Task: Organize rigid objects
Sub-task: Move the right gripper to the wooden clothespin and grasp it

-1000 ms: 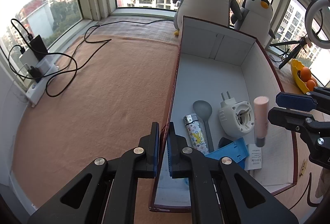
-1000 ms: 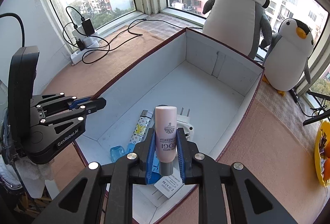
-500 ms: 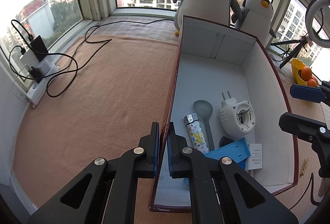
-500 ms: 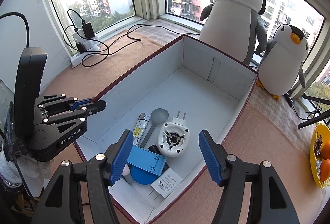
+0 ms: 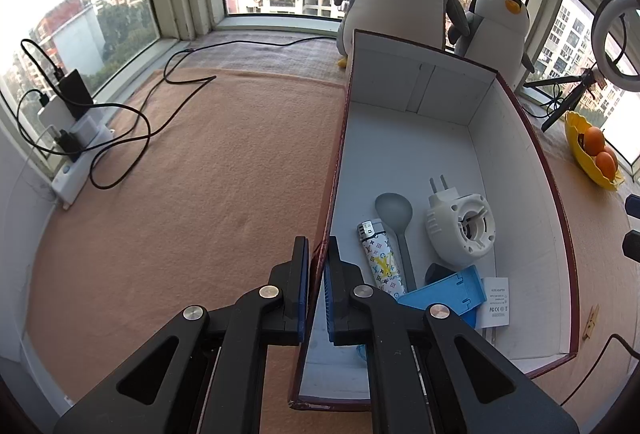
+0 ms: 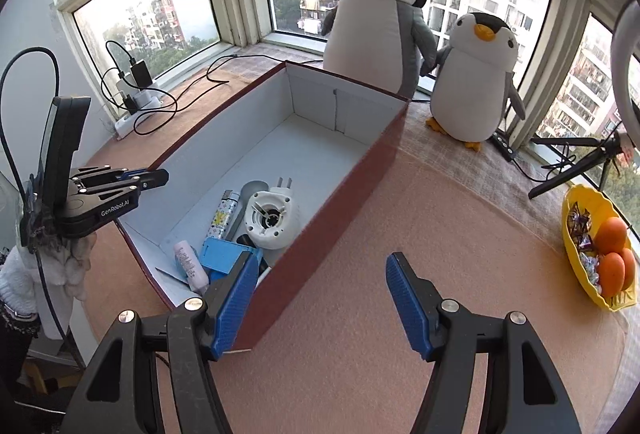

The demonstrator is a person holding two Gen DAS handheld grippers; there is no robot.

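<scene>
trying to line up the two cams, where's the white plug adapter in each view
Left wrist: the white plug adapter lies in the box's near right part, right of the grey spoon, prongs pointing away.
Right wrist: white plug adapter left of centre, against the box's right wall.
Shared landmark: the patterned lighter lying beside the spoon.

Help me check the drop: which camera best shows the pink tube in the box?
Right wrist: the pink tube lies in the box's near corner beside the blue holder. Left wrist view doesn't show it; the left gripper blocks that corner.
</scene>
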